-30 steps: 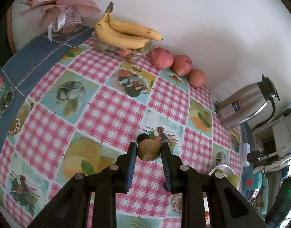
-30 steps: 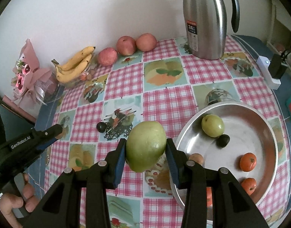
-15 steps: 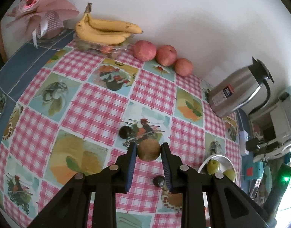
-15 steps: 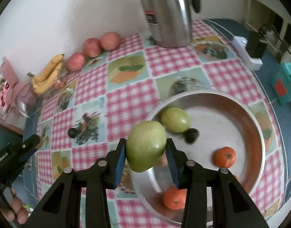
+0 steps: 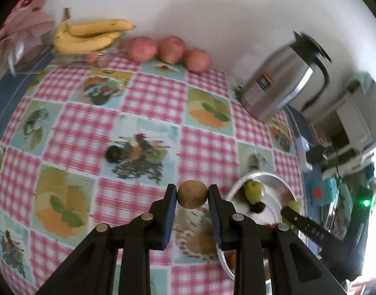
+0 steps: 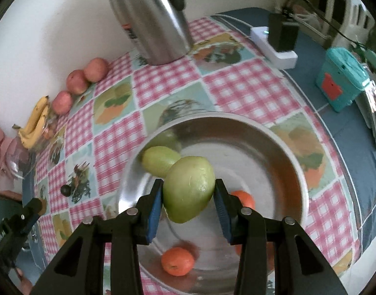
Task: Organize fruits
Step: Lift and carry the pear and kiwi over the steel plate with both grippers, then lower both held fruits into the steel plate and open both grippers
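Right gripper (image 6: pixel 188 196) is pinching a large pale-green mango-shaped fruit (image 6: pixel 189 188), hanging over the round steel basin (image 6: pixel 281 147). Left gripper (image 5: pixel 192 195) is clamping a small brown round kiwi-like fruit (image 5: pixel 192 194) over the checked pink tablecloth (image 5: pixel 151 93), just beside the basin's rim.

Progress, judged: partway. Lying in the basin: one green fruit (image 6: pixel 159 161), at least two oranges (image 6: pixel 178 260), one dark fruit (image 5: pixel 257 207).

Waiting outside: one dark round fruit (image 5: pixel 112 153), three red apples (image 5: pixel 169 49), one banana bunch (image 5: pixel 89 35). Steel kettle (image 6: pixel 148 17) is standing behind.
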